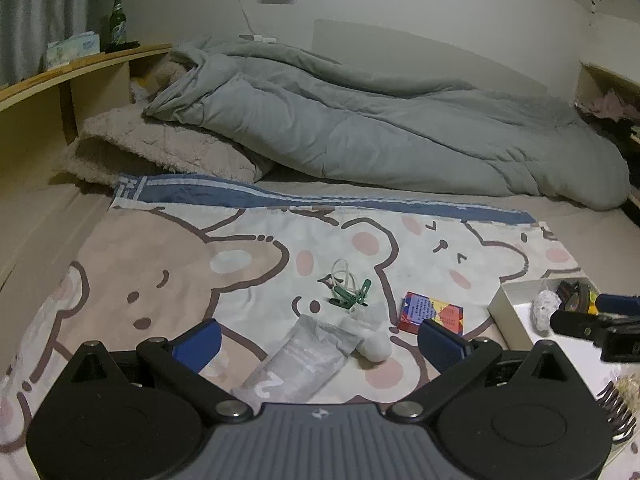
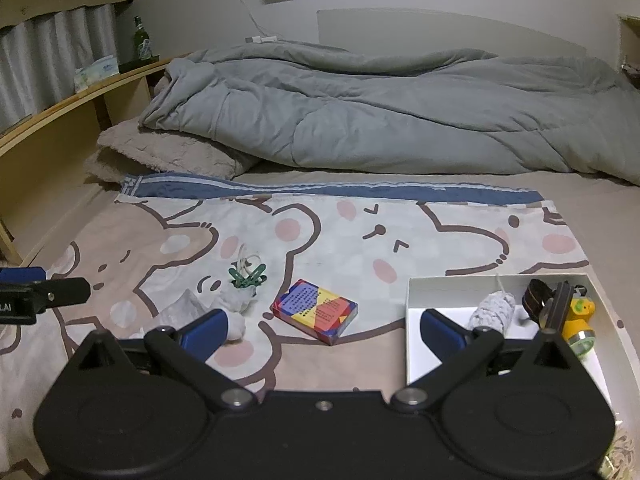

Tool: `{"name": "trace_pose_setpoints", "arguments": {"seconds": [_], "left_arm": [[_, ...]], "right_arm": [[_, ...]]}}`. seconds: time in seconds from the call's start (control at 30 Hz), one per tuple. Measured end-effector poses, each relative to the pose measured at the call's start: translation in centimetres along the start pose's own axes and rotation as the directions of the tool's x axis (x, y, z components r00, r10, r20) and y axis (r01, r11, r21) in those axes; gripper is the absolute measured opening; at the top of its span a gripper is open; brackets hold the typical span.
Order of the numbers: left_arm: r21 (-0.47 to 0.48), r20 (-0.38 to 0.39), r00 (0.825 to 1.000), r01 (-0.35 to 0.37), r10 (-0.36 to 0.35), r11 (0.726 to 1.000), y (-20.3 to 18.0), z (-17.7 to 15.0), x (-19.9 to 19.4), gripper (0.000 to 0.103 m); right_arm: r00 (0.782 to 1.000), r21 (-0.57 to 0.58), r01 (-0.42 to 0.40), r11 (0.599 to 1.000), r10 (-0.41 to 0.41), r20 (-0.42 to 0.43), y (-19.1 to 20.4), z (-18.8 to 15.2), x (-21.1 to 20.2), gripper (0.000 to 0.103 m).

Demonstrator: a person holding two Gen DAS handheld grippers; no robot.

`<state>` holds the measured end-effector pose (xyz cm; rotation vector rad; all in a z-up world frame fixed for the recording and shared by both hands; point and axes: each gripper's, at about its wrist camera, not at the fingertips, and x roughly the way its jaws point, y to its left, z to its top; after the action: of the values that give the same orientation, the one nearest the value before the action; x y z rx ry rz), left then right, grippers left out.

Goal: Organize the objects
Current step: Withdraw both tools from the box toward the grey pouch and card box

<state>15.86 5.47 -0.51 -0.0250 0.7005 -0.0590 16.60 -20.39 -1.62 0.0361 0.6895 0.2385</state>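
Note:
On the bear-print sheet lie a silver tube with a white cap (image 1: 304,356), green clips with clear rings (image 1: 350,294) and a colourful card box (image 1: 434,312). My left gripper (image 1: 320,340) is open and empty, with the tube between its fingers. My right gripper (image 2: 322,330) is open and empty, low over the sheet, with the card box (image 2: 314,312) just ahead of it. A white box (image 2: 412,320) at the right holds a pale yarn ball (image 2: 492,310), a dark strap (image 2: 536,300) and a yellow toy (image 2: 580,316). The clips (image 2: 248,274) and tube (image 2: 180,310) lie left of the card box.
A rumpled grey duvet (image 1: 360,120) and a beige fleece blanket (image 1: 160,148) fill the back of the bed. A wooden shelf (image 1: 60,72) runs along the left with a green bottle (image 1: 117,20) and a tissue pack (image 1: 74,48). A spiral notebook edge (image 1: 618,408) shows at the right.

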Motion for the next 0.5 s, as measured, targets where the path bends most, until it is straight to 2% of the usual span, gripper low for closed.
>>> {"name": "trace_pose_setpoints", "arguments": {"seconds": [0.13,0.3,0.5], "left_arm": [[0.053,-0.008,1.0,0.025,-0.025,0.998,0.1,0.2,0.5,0.103],[0.028,-0.01,0.996,0.086,-0.085,0.996,1.5,0.8,1.6,0.101],[0.049,-0.002,0.991,0.136,-0.136,0.989,3.3,1.4,3.4,0.086]], "right_arm": [[1.0,0.039,-0.007,0.999,0.007,-0.002,-0.2,0.0,0.3,0.103],[0.999,0.104,-0.042,0.994,0.045,-0.027,-0.2,0.2,1.6,0.103],[0.998,0.124,-0.039,0.992,0.045,-0.044,0.0,1.2,3.5,0.103]]}}
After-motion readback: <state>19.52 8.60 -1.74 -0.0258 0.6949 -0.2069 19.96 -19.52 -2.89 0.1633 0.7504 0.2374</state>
